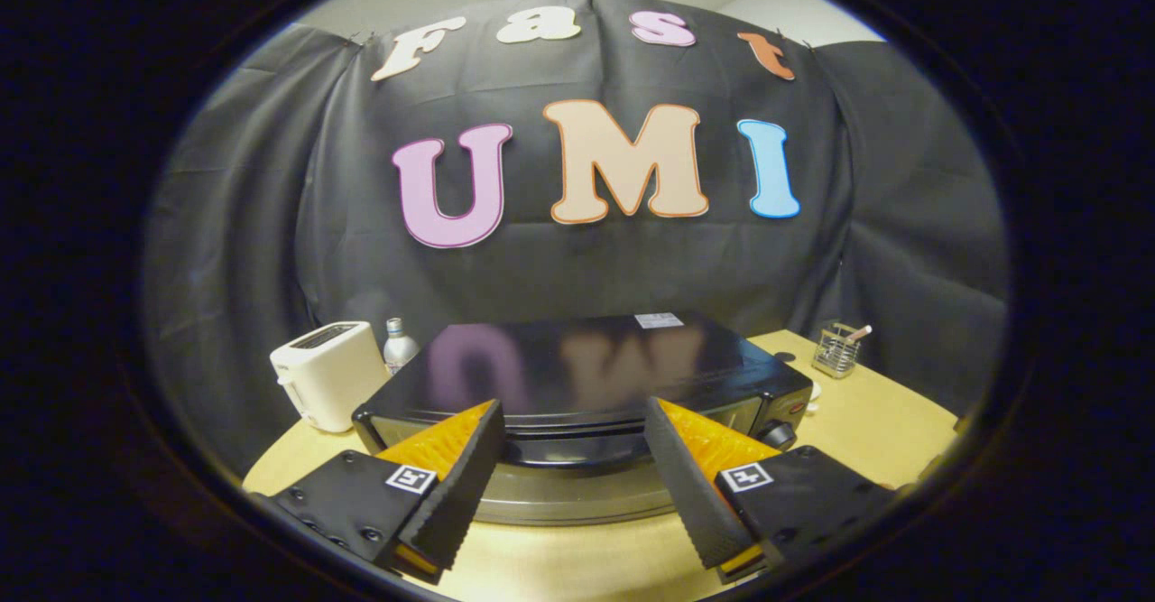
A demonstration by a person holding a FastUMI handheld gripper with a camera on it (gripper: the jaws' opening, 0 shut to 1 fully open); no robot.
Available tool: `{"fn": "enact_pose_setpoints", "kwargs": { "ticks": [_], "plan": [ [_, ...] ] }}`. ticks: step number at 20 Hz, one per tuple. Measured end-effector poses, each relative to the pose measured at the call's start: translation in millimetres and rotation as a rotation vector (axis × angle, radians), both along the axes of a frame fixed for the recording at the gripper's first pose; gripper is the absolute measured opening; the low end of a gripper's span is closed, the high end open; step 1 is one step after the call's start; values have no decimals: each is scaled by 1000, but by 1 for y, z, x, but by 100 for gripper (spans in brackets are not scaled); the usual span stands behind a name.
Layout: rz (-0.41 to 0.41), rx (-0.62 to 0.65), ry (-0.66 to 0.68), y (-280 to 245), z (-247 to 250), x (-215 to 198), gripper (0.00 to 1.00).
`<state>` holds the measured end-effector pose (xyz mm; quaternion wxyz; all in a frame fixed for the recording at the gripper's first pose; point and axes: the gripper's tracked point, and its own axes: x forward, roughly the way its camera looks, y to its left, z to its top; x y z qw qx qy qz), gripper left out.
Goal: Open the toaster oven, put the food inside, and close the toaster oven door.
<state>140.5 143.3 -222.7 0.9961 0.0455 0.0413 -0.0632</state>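
the gripper (574, 412) is held above the front of the toaster oven (586, 376), and its two fingers stand wide apart with nothing between them. the tips of both fingers reach over the front upper edge of the oven, one on each side of its middle.

the toaster oven is a dark, flat box that sits on the round desk (866, 430), just ahead of the fingers. its top is shiny and reflects the wall behind. the door (577, 485) at the front looks closed, with a silver band along its lower part between the fingers. a knob (778, 434) is at the right end of the front.

to the left of the oven, close beside it, is a white toaster (327, 375). a small bottle (398, 344) stands just behind, between the toaster and the oven. on the right, well apart from the oven, a wire holder (836, 350) stands on the desk with some thin item in it; i cannot tell what it is.
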Motion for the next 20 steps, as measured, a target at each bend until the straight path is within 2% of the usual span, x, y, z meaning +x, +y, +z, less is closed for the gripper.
{"fn": "enact_pose_setpoints", "kwargs": {
  "ticks": [4,10,17,20],
  "plan": [
    [-12,-19,-3,4,-2,-10,95],
    [-10,-22,77,3,-16,-47,95],
    [-2,-1,233,5,-64,-109,94],
    [-8,81,290,5,-92,-131,94]
  ]
}}
